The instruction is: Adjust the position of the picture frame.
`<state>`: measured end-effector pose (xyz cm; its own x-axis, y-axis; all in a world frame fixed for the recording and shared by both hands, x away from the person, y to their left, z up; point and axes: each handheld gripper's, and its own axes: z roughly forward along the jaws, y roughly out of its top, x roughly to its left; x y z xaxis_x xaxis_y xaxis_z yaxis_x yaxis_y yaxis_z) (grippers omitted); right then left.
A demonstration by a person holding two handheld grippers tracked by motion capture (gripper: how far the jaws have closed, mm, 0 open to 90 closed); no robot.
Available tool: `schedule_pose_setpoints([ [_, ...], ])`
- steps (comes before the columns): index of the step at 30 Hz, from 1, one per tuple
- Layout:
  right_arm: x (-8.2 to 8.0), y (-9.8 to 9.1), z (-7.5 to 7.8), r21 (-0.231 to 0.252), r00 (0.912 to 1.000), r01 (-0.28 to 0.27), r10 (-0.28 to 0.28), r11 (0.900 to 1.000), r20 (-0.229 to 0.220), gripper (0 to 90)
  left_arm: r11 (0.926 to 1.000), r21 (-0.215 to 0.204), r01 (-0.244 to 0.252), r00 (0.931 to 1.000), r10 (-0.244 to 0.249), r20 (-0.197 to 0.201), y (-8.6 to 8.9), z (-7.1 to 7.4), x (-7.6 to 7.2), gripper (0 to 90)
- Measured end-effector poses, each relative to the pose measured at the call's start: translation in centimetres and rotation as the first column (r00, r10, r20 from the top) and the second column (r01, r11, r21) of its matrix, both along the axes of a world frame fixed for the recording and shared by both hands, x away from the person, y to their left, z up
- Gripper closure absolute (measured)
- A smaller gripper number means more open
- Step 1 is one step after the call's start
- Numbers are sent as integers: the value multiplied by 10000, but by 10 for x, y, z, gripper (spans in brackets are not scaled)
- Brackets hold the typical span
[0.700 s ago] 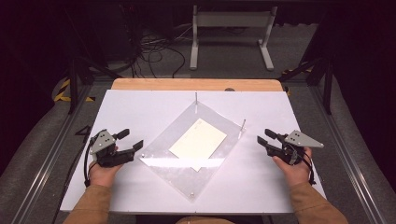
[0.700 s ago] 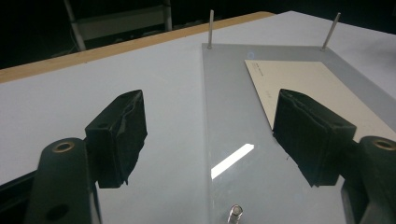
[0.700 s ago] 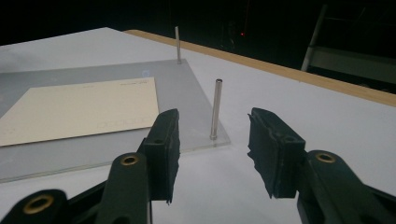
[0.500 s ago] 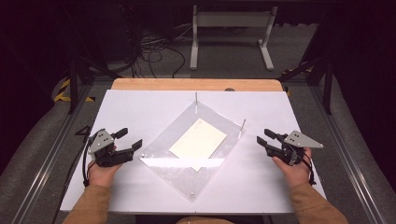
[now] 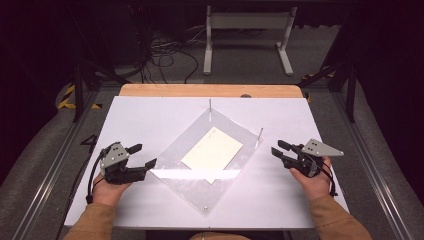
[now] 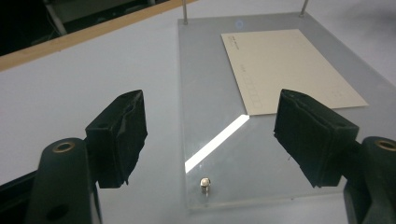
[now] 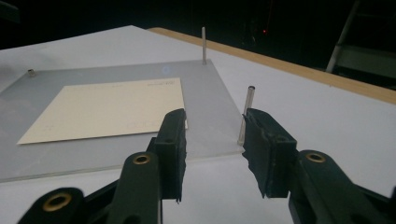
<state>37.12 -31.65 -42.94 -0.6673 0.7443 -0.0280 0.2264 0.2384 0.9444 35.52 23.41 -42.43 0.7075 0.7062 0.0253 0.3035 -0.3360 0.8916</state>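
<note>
A clear acrylic plate [image 5: 200, 186] lies cornerwise on the white table top [image 5: 150, 115], with a cream card [image 5: 212, 148] resting on it. Thin metal posts [image 5: 260, 135] rise from its far and right corners. My left gripper [image 5: 145, 155] stands open at the plate's left corner; in the left gripper view its jaws [image 6: 210, 135] frame a short stud [image 6: 204, 183] and the card [image 6: 289, 70]. My right gripper [image 5: 277, 147] is open just right of the plate. In the right gripper view the gripper [image 7: 212, 140] faces the near post [image 7: 247, 112], with nothing between the pads.
A wooden strip [image 5: 210, 90] edges the table's far side. Beyond it, on the dark floor, stand a white metal frame [image 5: 247, 30] and loose cables [image 5: 165, 55]. Metal rails [image 5: 380, 185] run along both sides of the table.
</note>
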Motion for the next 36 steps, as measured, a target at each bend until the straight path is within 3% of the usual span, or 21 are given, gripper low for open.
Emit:
schedule_pose_setpoints([
  [5,8,4,-1,-243,9994,72,-80,9997,-335,615,9995,13,-315,9986,315,-418,8,-5,-1,314],
  [10,25,8,0,-548,9967,430,-465,9976,-659,621,9980,-248,-589,9962,572,-660,13,-8,1,354],
  [15,48,11,0,-698,9910,730,-802,9949,-1072,644,9975,79,-698,9946,702,-761,13,-12,3,407],
  [24,73,31,-9,-1054,9876,333,-489,9939,-1491,696,9955,-160,-931,9921,914,-858,17,-14,4,433],
  [28,84,36,-8,-1506,9883,284,-504,9882,-1442,843,9939,-323,-1058,9905,1024,-920,20,-13,4,434],
  [31,88,39,-3,-1885,9867,147,-448,9820,-1563,850,9925,-491,-1116,9898,1066,-946,23,-12,4,434],
  [34,88,46,7,-2528,9930,75,-370,9675,-1119,850,9907,-567,-1236,9885,1179,-952,26,-13,5,433],
  [36,92,49,11,-2584,9944,53,-324,9660,-1009,851,9892,-643,-1319,9864,1246,-1070,27,-14,4,434],
])
